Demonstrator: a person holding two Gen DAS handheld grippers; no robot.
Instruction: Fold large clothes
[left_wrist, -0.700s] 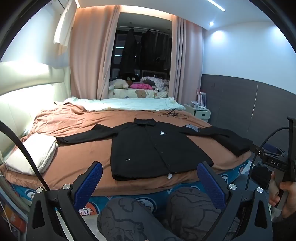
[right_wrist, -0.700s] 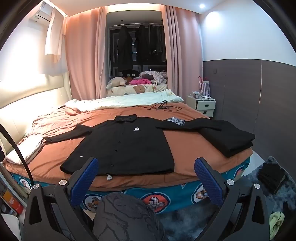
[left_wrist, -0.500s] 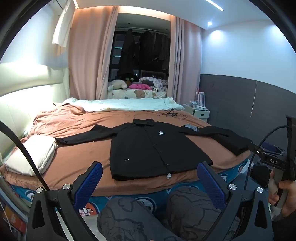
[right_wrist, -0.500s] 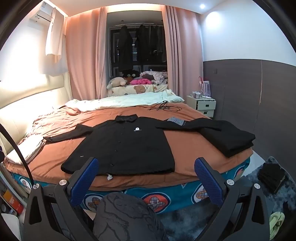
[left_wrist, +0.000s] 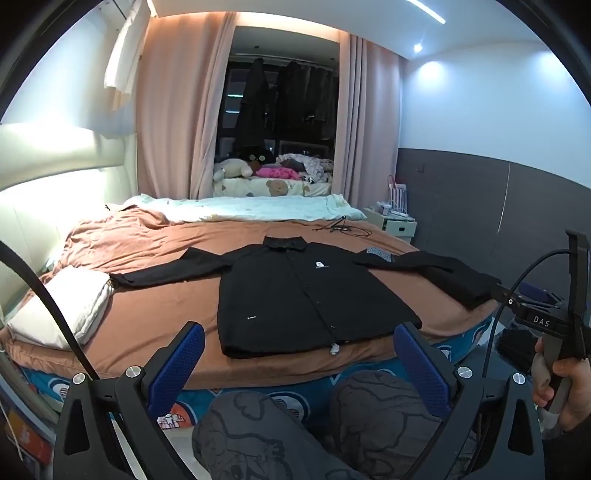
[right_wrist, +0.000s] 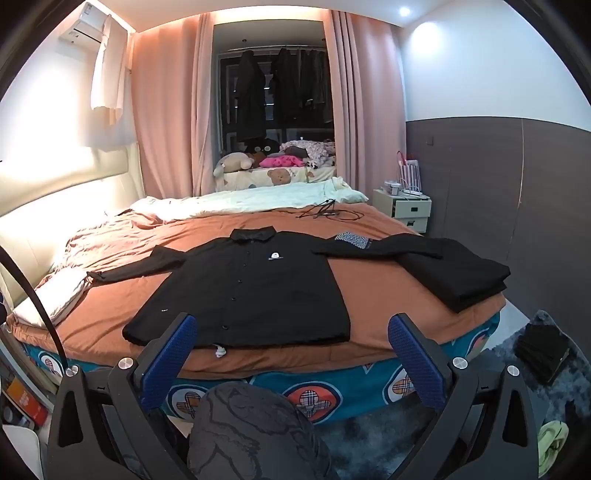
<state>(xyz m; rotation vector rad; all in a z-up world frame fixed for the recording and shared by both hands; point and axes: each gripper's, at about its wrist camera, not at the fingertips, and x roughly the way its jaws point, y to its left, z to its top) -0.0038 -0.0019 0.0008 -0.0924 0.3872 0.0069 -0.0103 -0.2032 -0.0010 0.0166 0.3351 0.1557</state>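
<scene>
A large black button-up jacket (left_wrist: 306, 295) (right_wrist: 251, 291) lies flat, front up, on the brown bedsheet (left_wrist: 159, 306), sleeves spread to both sides. Its right sleeve reaches a stack of folded black clothes (right_wrist: 458, 277) (left_wrist: 458, 280) at the bed's right edge. My left gripper (left_wrist: 299, 354) is open, held short of the bed's near edge with nothing between its blue pads. My right gripper (right_wrist: 291, 343) is open too, likewise in front of the bed and holding nothing. In the left wrist view the right gripper's handle (left_wrist: 550, 325) shows at the right, in a person's hand.
The person's knees in grey patterned trousers (left_wrist: 280, 424) (right_wrist: 255, 432) sit below the grippers. A white pillow (left_wrist: 62, 310) lies at the left, a pale quilt (left_wrist: 251, 206) and cables (right_wrist: 325, 212) at the far side. A nightstand (right_wrist: 406, 208) stands right; dark clothes (right_wrist: 543, 350) lie on the floor.
</scene>
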